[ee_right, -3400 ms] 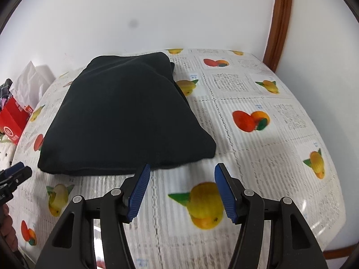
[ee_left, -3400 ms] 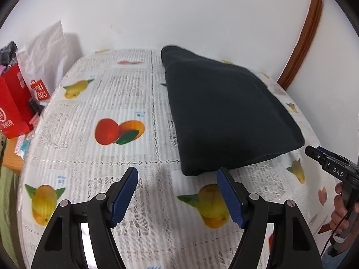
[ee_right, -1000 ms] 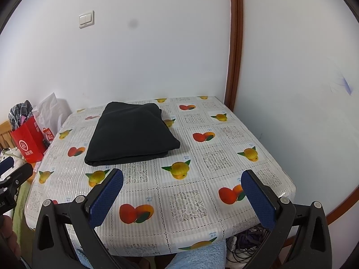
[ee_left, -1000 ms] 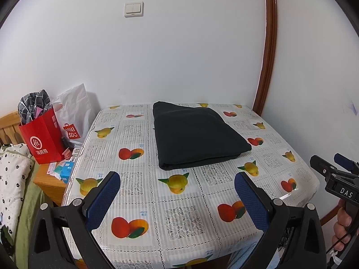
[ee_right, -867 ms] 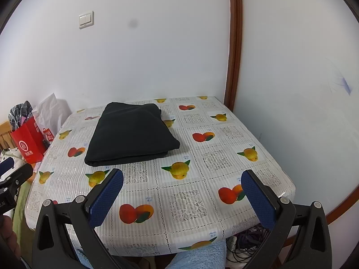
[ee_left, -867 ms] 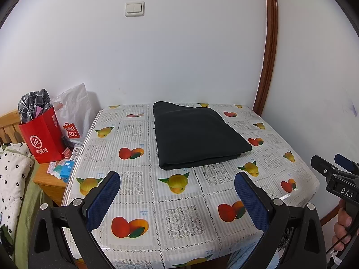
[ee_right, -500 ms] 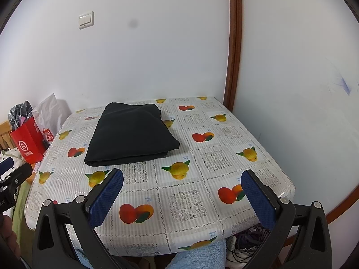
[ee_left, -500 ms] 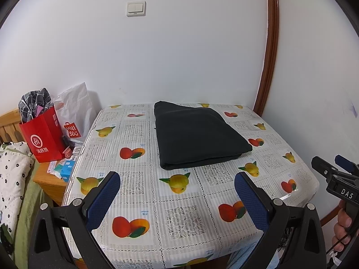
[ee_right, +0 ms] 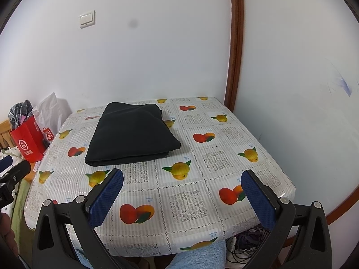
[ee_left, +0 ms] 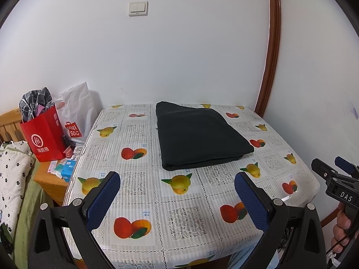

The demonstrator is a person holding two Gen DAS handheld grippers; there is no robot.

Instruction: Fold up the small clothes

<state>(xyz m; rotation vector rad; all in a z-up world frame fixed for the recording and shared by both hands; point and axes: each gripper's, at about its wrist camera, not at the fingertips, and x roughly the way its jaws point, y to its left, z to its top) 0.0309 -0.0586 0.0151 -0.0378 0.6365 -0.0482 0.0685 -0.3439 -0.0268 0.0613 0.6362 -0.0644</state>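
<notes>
A folded black garment (ee_left: 199, 135) lies flat on the table (ee_left: 186, 217) toward its far edge, nearer the left corner than the right (its fruit-print cloth shows all around it). The left gripper (ee_left: 177, 192) and right gripper (ee_right: 182, 190) hang over the near edge, well apart from the garment, jaws spread wide and holding nothing. A red paper bag (ee_left: 43, 137) stands on a wooden stand (ee_left: 48, 180) beside the table's left edge.

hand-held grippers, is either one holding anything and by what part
Nothing is held. The left hand-held gripper and right hand-held gripper are both open and empty; the folded dark garment lies untouched on the table.
</notes>
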